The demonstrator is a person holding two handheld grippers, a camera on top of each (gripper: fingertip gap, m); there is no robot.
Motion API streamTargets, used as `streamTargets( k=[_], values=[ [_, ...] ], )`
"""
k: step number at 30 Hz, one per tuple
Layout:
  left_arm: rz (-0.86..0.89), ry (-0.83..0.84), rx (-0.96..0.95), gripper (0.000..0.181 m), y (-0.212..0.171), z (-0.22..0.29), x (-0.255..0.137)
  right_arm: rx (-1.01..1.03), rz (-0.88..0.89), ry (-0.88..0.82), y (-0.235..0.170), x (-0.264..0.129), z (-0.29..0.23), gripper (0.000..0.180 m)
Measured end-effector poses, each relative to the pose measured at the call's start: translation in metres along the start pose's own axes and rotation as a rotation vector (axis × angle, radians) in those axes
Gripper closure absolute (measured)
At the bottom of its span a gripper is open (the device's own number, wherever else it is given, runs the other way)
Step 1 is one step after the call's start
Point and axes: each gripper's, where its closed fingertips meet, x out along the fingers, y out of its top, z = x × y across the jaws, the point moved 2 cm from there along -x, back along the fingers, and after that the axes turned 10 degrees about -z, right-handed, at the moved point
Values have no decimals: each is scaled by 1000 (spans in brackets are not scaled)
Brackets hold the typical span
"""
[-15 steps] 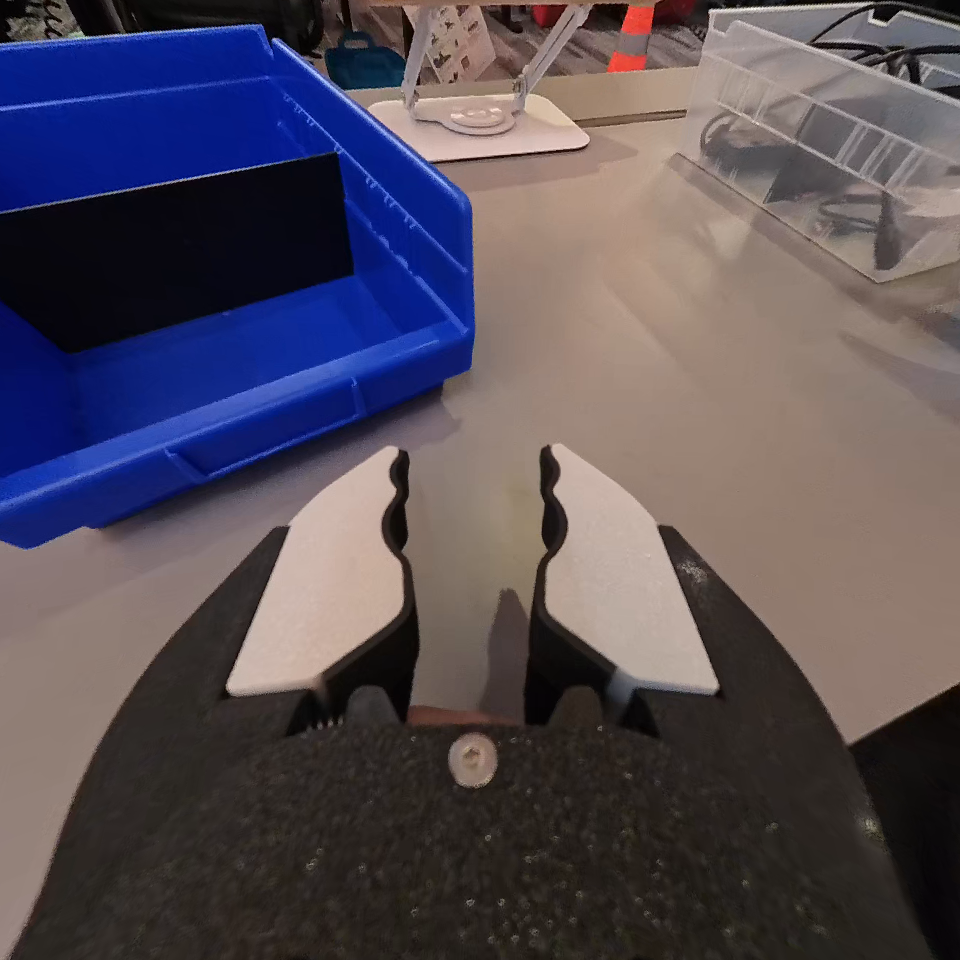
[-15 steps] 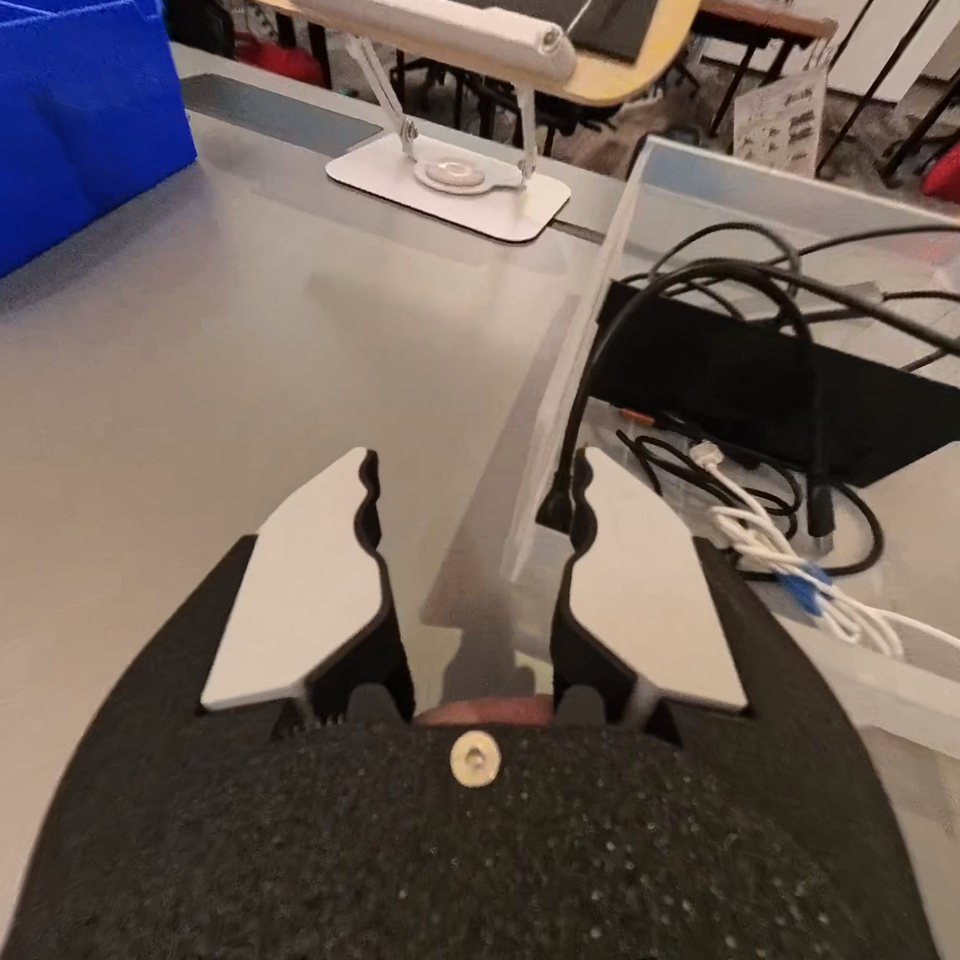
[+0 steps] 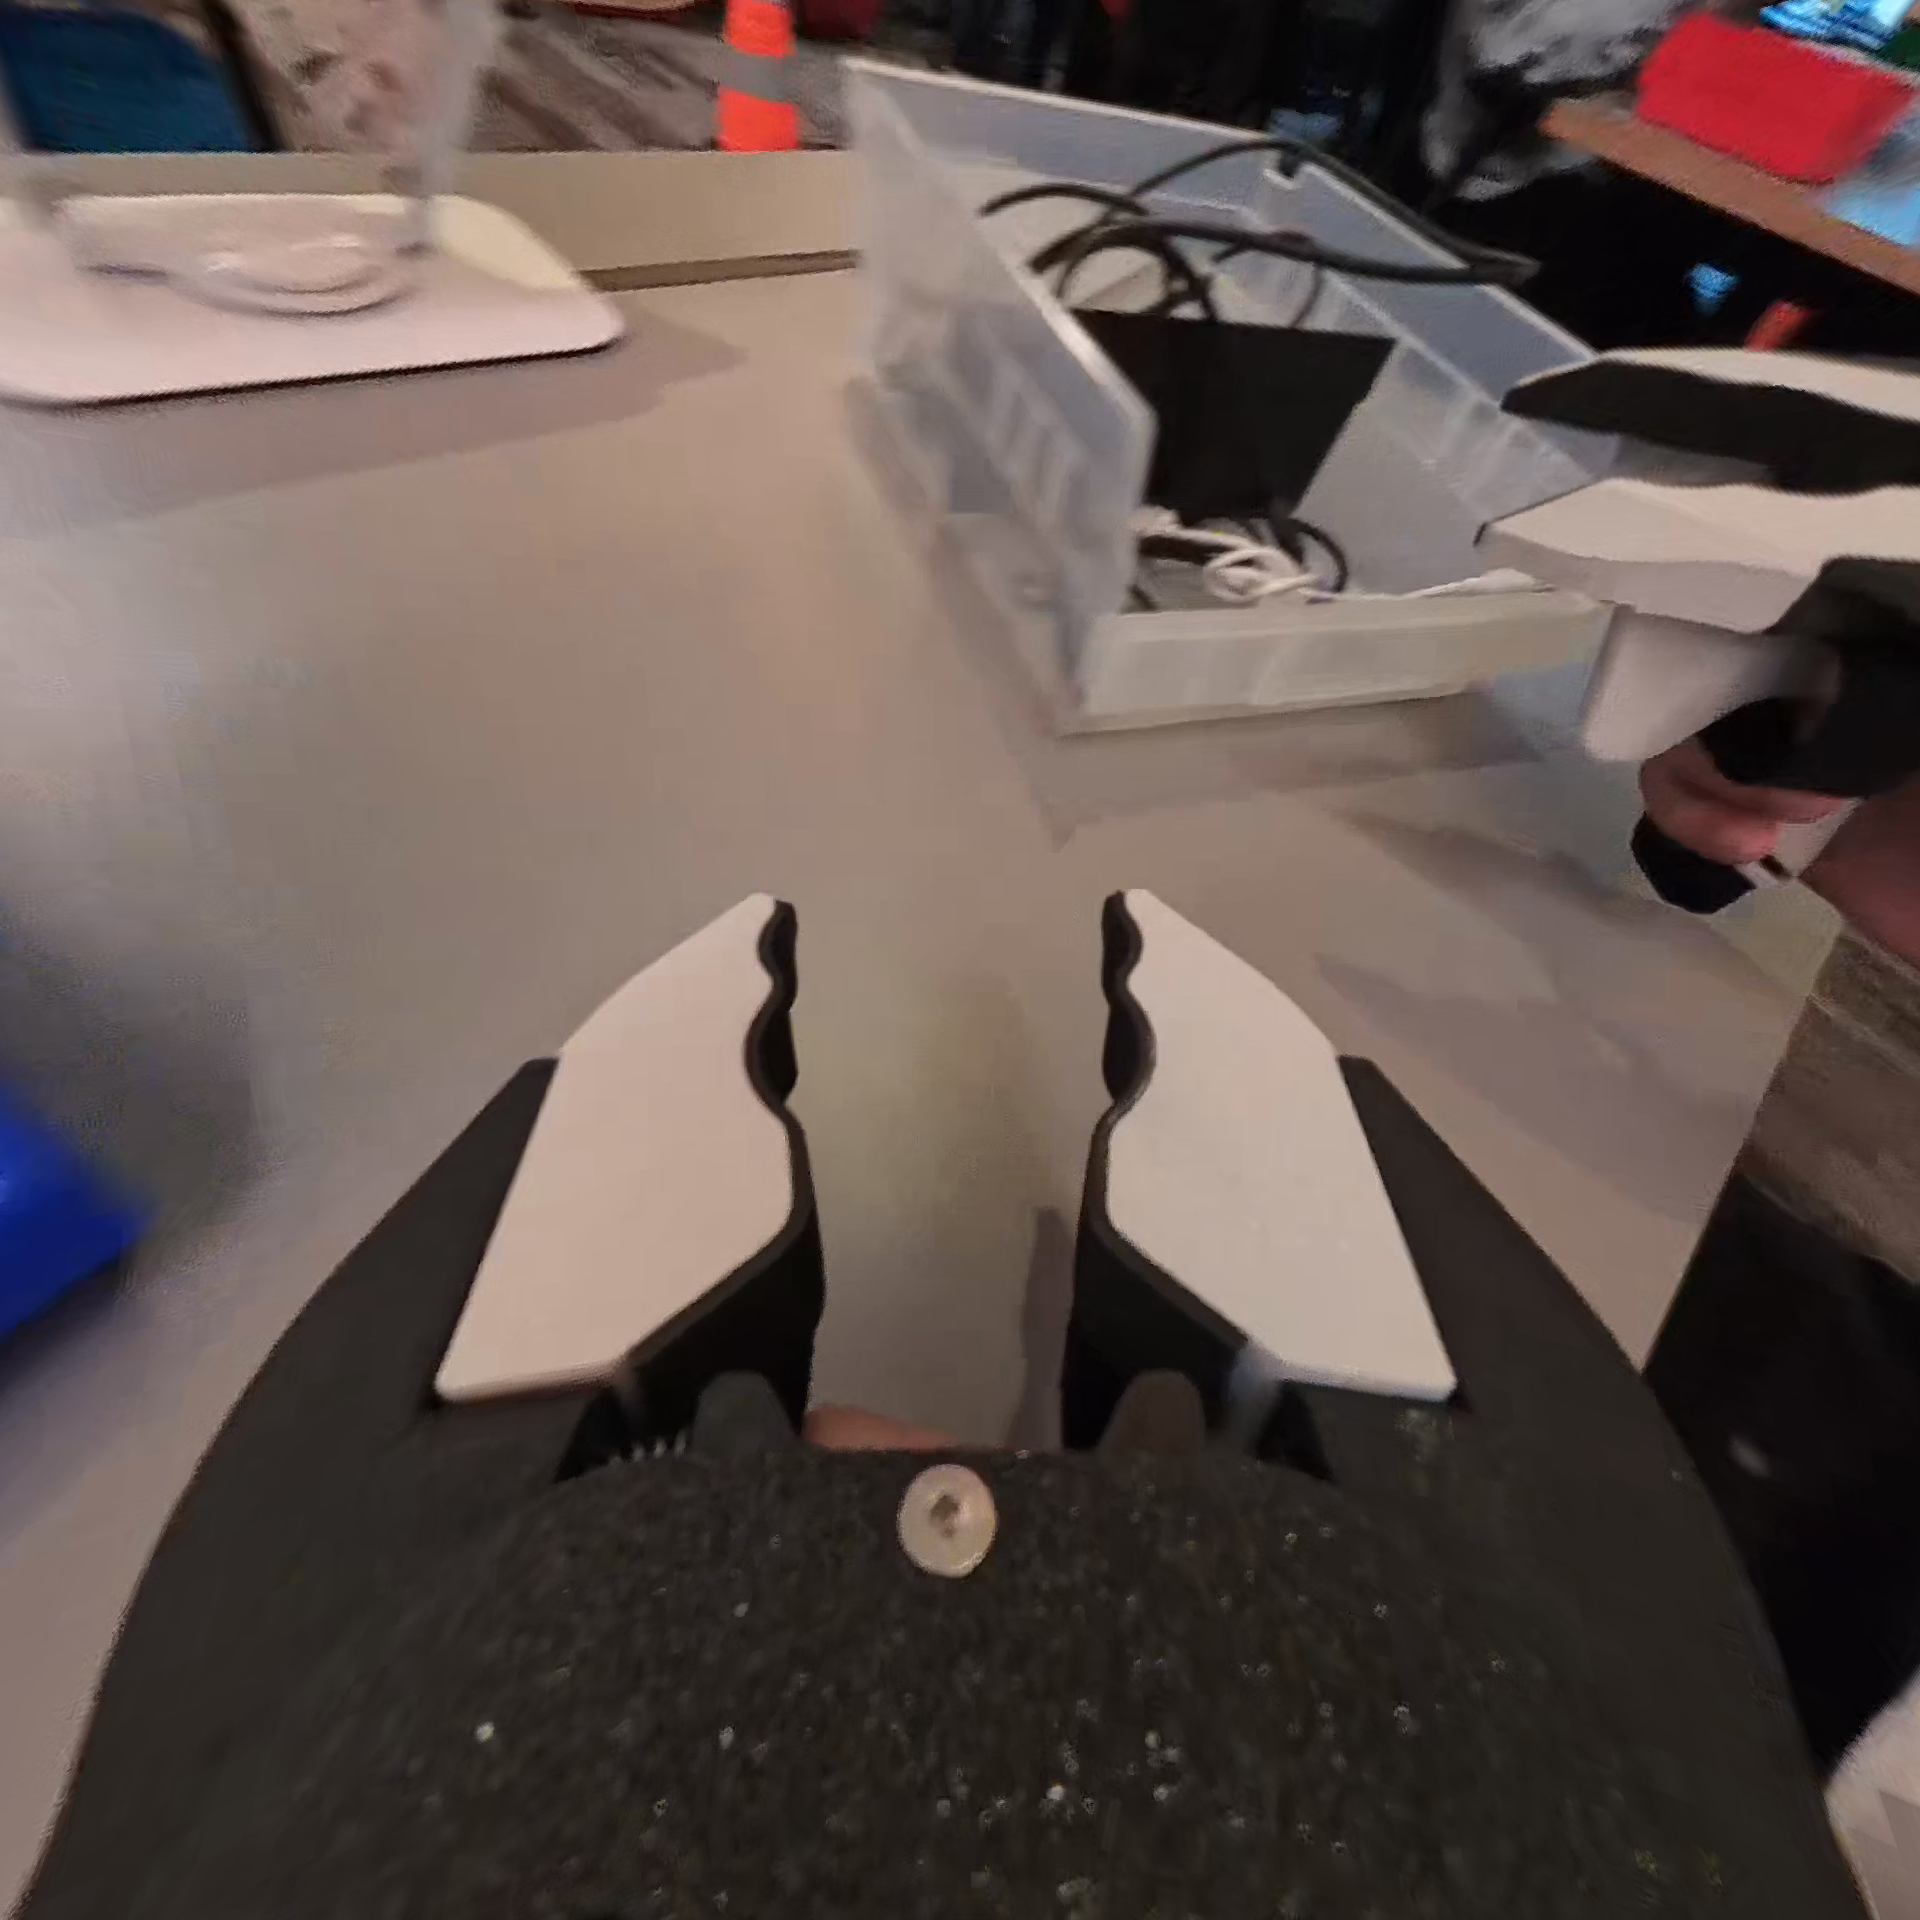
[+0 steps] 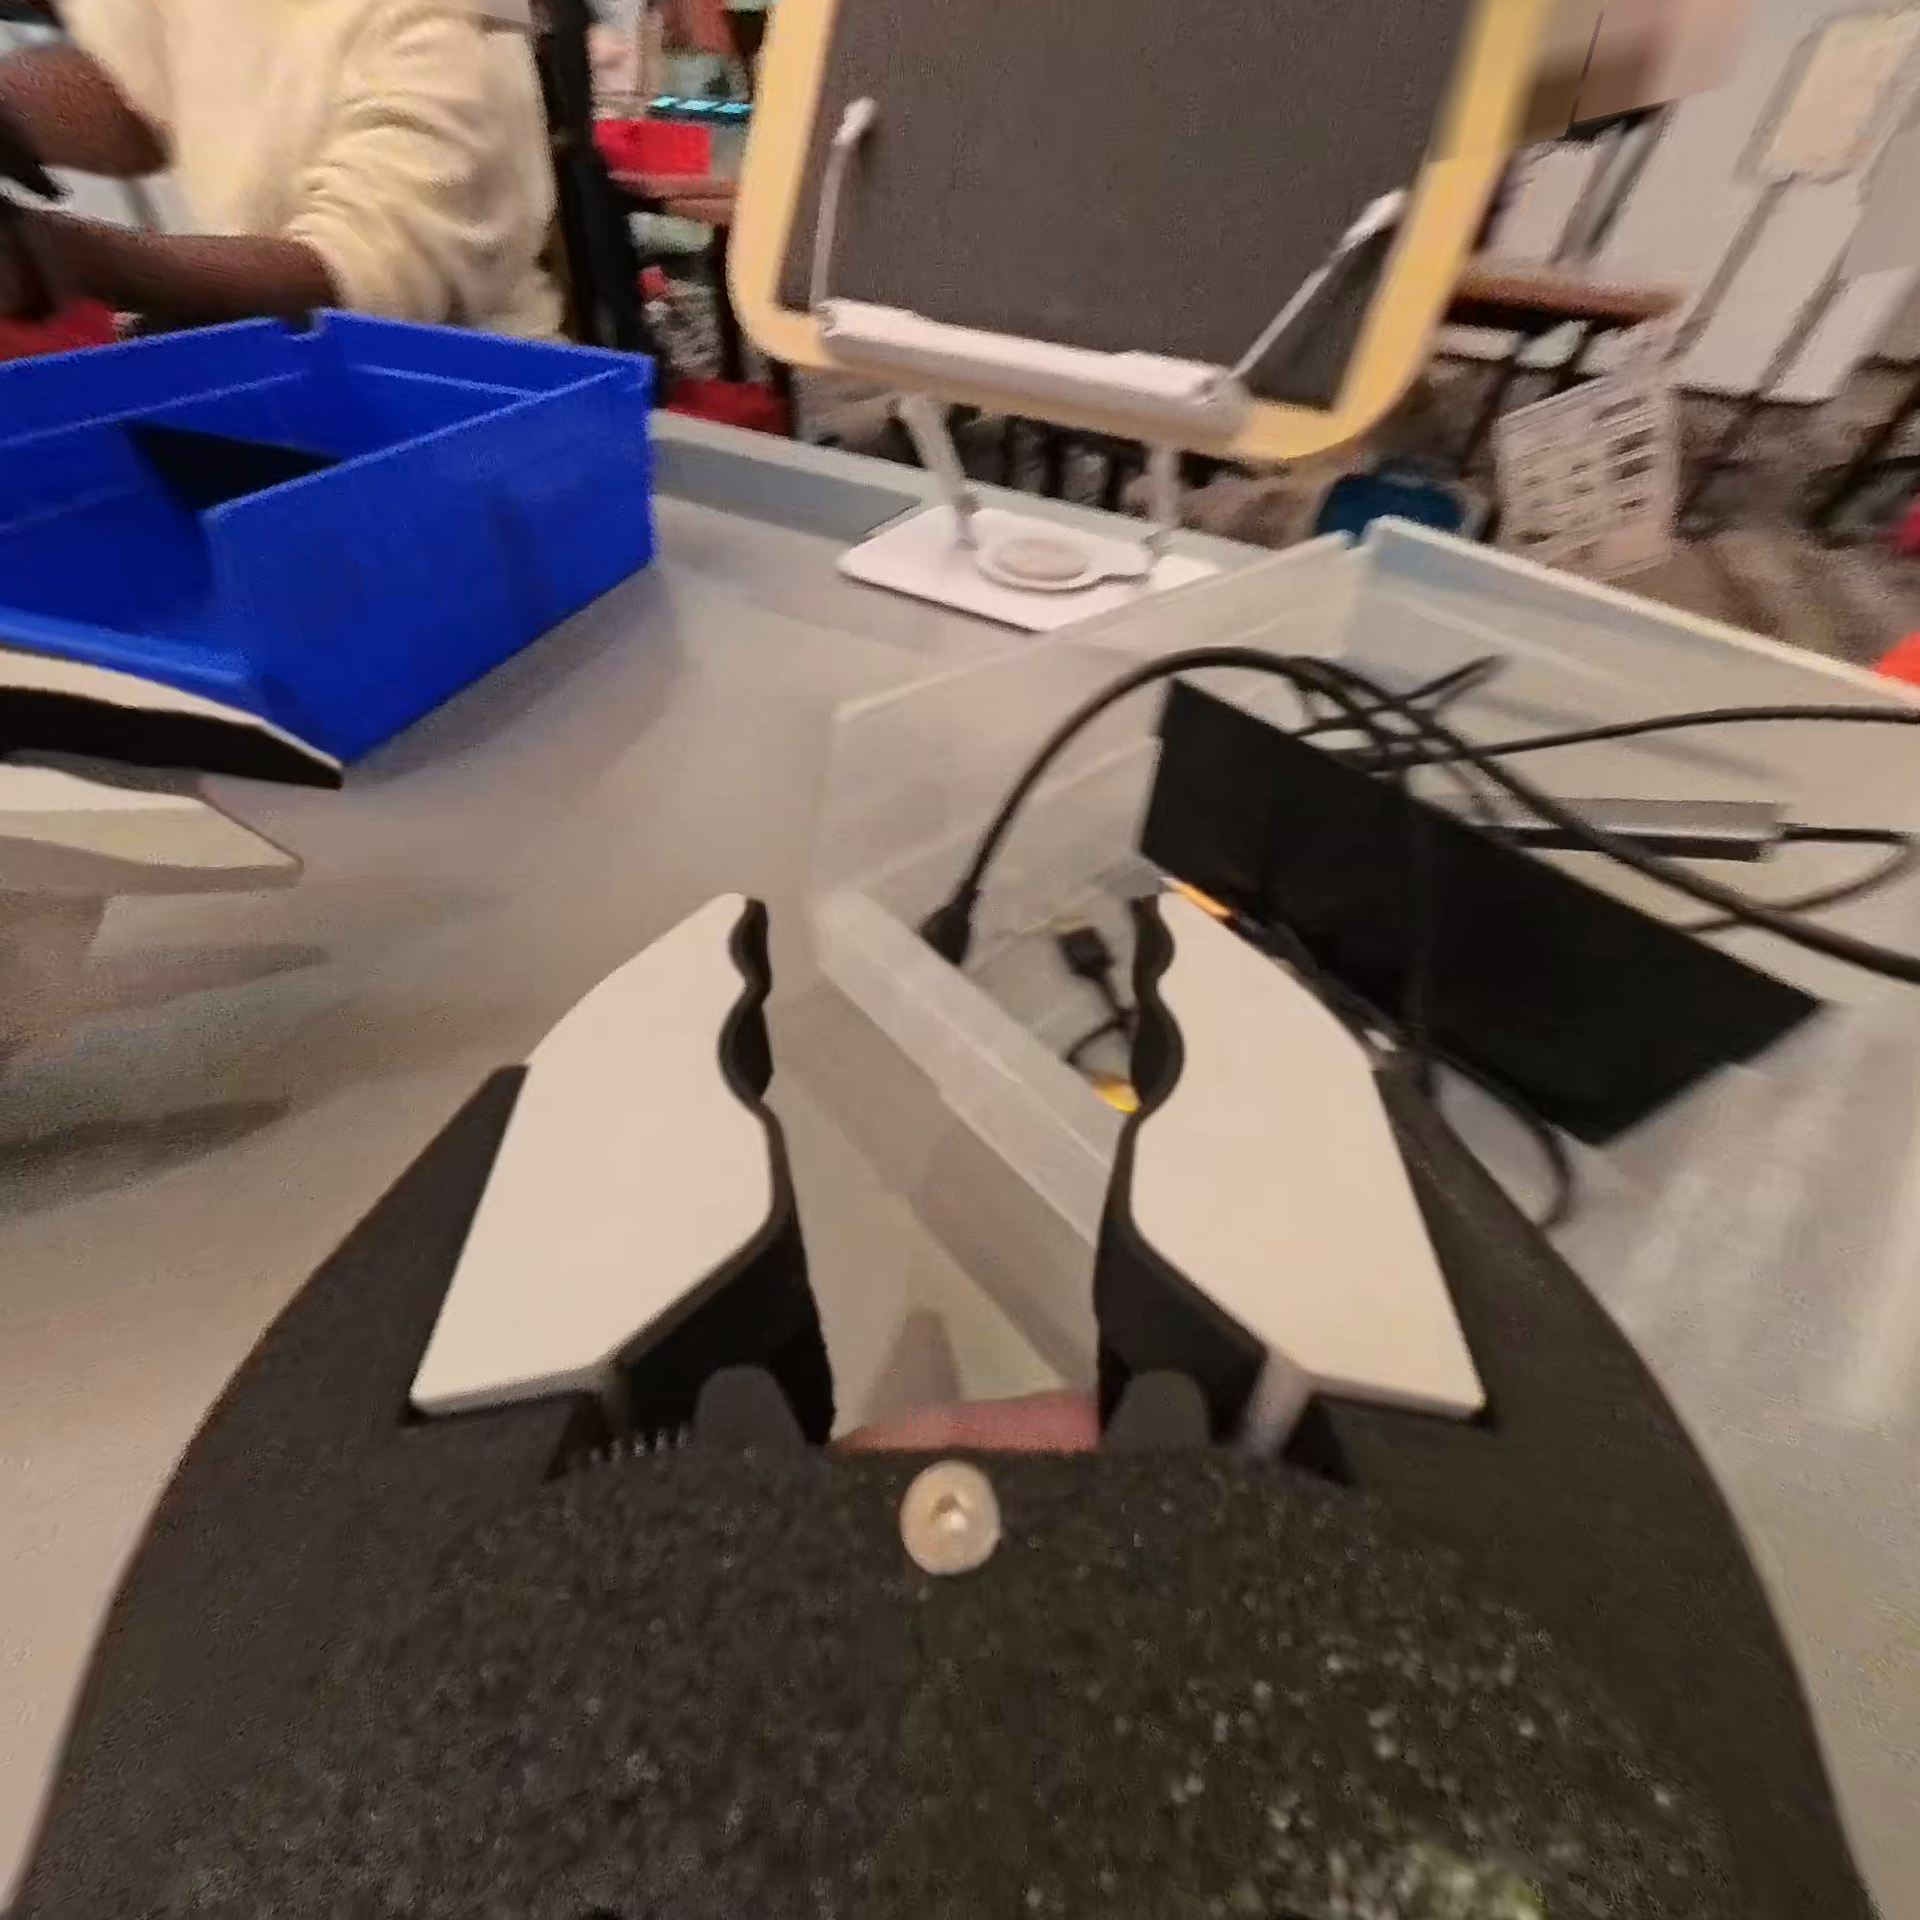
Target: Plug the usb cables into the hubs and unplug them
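Note:
A clear plastic bin (image 4: 935, 997) on the grey table holds black cables (image 4: 1049, 769), a small black USB plug (image 4: 1086, 951), a black divider panel (image 4: 1455, 914) and a slim grey bar (image 4: 1683, 816) among the cables. My right gripper (image 4: 951, 914) is open and empty, just in front of the bin's near corner. My left gripper (image 3: 948, 914) is open and empty over bare table, left of the bin (image 3: 1091, 468). In the left wrist view a white cable (image 3: 1236, 561) lies in the bin, and the right gripper (image 3: 1662, 499) hovers at the bin's right end.
A blue bin (image 4: 416, 582) with a black divider stands at the left; the left gripper (image 4: 156, 748) is in front of it. A tablet on a white stand (image 4: 1018, 566) is at the back. A person in a cream sleeve (image 4: 364, 156) is behind the blue bin. The table edge (image 3: 1714, 1195) is near right.
The left wrist view has swung right, from the blue bin towards the clear bin, with motion blur. The right gripper has pulled back and tilted up. Both stay open; the left jaws look slightly wider.

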Motion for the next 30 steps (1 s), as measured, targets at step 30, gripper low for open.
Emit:
streamTargets(
  k=[30],
  values=[
    [-20,375,54,171,42,-49,29,208,-143,-357,-7,46,25,177]
  ],
)
